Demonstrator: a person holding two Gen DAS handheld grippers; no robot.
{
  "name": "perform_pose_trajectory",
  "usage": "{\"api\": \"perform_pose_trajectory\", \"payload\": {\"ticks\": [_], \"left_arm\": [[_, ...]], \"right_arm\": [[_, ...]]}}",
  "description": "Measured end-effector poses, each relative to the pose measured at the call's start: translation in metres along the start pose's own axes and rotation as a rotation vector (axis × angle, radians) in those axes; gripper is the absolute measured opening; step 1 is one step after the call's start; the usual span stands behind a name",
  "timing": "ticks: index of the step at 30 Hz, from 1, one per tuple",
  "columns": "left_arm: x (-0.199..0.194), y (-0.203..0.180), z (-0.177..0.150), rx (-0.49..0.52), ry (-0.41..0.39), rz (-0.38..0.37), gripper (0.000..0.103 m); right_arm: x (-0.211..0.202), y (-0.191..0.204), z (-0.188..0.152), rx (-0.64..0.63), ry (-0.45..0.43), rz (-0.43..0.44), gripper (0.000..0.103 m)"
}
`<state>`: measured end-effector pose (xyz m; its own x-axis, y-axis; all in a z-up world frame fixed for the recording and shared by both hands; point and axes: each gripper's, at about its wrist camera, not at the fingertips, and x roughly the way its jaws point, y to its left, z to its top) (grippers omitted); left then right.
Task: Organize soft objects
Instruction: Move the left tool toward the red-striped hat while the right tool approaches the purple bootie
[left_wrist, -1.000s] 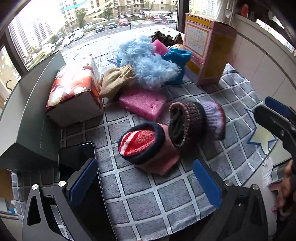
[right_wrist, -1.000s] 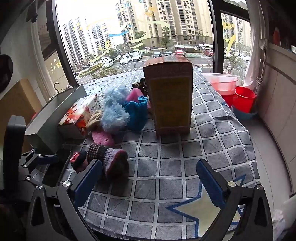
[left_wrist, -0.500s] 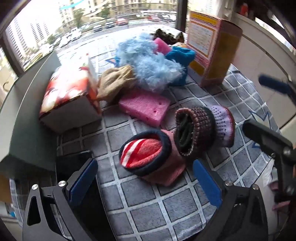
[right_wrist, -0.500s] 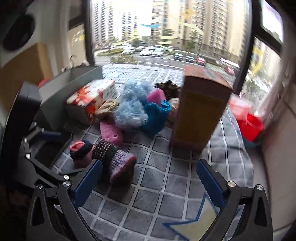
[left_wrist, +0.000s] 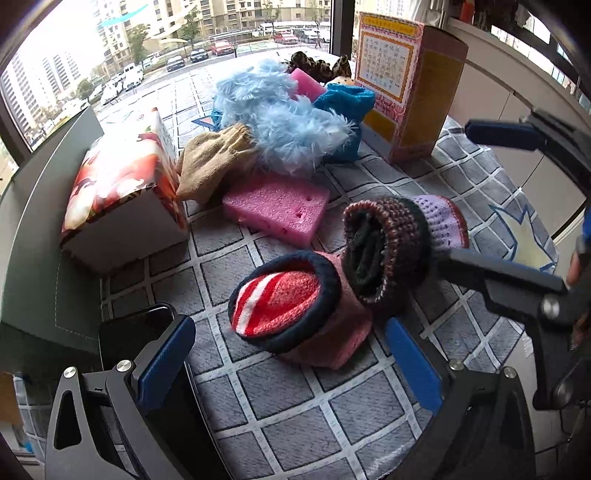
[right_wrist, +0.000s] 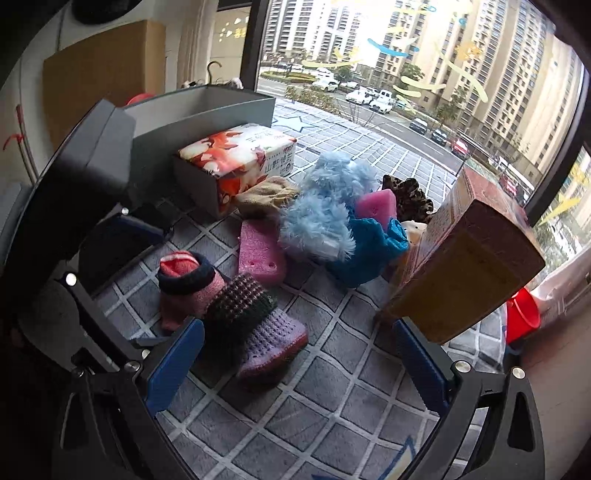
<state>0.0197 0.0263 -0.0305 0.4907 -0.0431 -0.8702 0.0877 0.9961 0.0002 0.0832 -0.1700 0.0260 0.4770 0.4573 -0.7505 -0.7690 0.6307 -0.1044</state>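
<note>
Both claws wide apart, nothing picked up; right gripper (right_wrist: 295, 365) lining up on the purple sock roll (right_wrist: 258, 332), left gripper (left_wrist: 291, 358) by the pink one (left_wrist: 295, 314). Next: lower, pinch.

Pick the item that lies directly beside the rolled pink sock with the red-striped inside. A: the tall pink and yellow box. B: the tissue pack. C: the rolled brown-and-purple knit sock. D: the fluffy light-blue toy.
C: the brown-and-purple knit sock presses against the pink sock; the other three sit farther back.
</note>
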Motion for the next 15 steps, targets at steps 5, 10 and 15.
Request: {"api": "perform_pose_trajectory", "payload": {"ticks": [5, 10, 15], "left_arm": [[0.003, 0.0, -0.004, 0.003, 0.002, -0.031, 0.103], [0.009, -0.002, -0.006, 0.011, 0.018, -0.023, 0.092], [0.006, 0.003, -0.011, -0.007, 0.01, -0.025, 0.092]], "right_arm": [[-0.003, 0.002, -0.002, 0.111, -0.024, 0.016, 0.1], [0.011, 0.012, -0.001, 0.111, 0.026, 0.034, 0.081], [0.018, 0.015, 0.0, 0.148, 0.042, 0.058, 0.081]]}}
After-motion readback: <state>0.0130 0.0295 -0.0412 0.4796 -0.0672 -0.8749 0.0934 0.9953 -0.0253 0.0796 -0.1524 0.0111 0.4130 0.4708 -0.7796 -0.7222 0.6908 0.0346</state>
